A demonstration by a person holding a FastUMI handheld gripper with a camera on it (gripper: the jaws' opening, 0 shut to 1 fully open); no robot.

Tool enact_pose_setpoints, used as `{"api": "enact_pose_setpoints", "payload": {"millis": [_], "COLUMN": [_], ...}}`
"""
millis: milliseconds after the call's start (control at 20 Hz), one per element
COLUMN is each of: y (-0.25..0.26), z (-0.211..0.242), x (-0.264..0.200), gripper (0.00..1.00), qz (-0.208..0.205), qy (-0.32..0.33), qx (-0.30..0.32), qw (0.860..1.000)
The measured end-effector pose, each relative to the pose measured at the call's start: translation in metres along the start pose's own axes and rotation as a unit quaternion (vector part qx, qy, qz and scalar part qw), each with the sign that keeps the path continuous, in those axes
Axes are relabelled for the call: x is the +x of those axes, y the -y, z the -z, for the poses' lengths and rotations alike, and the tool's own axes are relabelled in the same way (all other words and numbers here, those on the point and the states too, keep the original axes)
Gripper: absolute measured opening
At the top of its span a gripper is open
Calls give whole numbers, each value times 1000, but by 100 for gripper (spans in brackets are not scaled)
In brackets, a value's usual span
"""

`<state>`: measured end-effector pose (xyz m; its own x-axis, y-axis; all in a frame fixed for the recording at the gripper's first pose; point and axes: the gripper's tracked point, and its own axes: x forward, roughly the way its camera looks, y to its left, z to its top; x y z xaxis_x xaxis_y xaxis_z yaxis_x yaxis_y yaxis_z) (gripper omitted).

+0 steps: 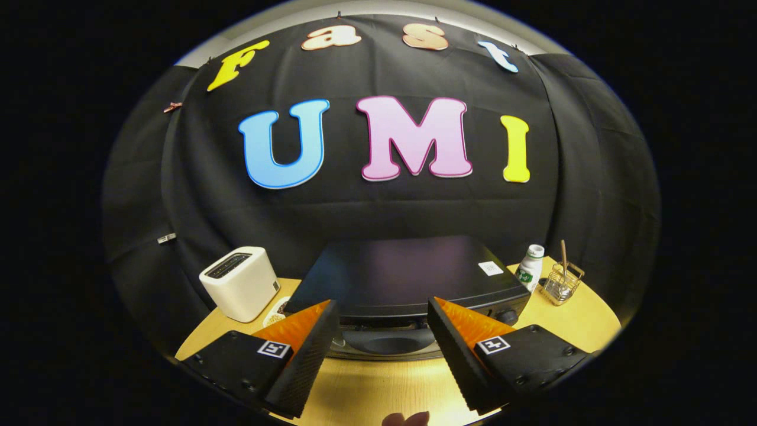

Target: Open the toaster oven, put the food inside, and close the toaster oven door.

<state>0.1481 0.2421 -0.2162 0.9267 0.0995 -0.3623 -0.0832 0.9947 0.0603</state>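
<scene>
Gaping tongs (383, 331) above yellow wooden table (378, 390), black toaster oven (408, 278) just ahead, door down.

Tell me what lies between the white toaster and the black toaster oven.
In the gripper view, a small plate holding something dark sits between the white toaster and the toaster oven, partly behind the open gripper's finger.

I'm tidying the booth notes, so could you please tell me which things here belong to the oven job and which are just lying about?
Belongs to the job:
- black toaster oven, just ahead of the fingers
- plate with food, between it and the white toaster
- gripper, fingers apart, holding nothing

Just lying about:
- white toaster
- white bottle
- wire basket
</scene>
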Motion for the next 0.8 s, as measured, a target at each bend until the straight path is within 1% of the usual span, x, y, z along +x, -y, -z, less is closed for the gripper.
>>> {"api": "enact_pose_setpoints", "payload": {"millis": [100, 200, 350, 400, 450, 600, 800], "y": [4, 9, 10, 10, 9, 6, 5], "z": [14, 21, 33, 31, 33, 37, 47], "x": [15, 25, 34, 38, 40, 38, 22], "gripper": [98, 98, 98, 99, 98, 98, 99], "qz": [13, 27, 29, 30, 30, 28, 27], "qy": [-18, -24, -44, -34, -41, -45, -56], "qx": [1, -12, -12, -17, -18, -34, -29], "qw": [1000, 999, 999, 999, 999, 998, 998]}}
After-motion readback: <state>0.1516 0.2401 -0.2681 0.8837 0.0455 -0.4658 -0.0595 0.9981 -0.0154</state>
